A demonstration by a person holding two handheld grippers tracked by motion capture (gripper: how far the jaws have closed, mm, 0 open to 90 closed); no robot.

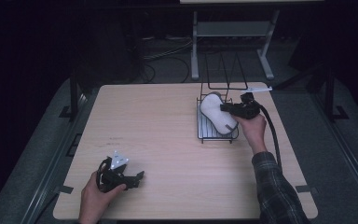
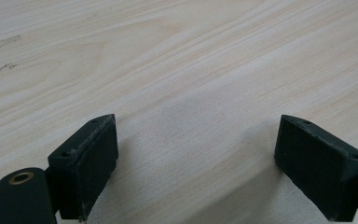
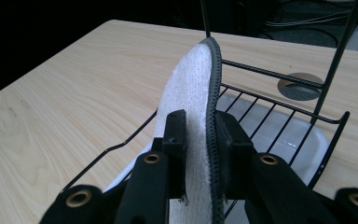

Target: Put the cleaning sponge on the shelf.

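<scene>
One flat, fuzzy white slipper [image 3: 191,93] btwn right claw [image 3: 200,140] pads, w/ wire rack [image 3: 279,77].

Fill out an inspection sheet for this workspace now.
Surface: light wood table, bare except for the rack.
Job's things: white slipper, dark-edged, on edge in the black wire rack, which has a white tray beneath.
Clutter: nothing seen.
Grippers: right gripper has its jaws either side of the slipper, pads against it; left gripper open over bare table, nothing between its jaws.
Cables: black cable trails from the right gripper; more on the floor behind.
Surroundings: dark room, pale metal stand beyond the table.
</scene>
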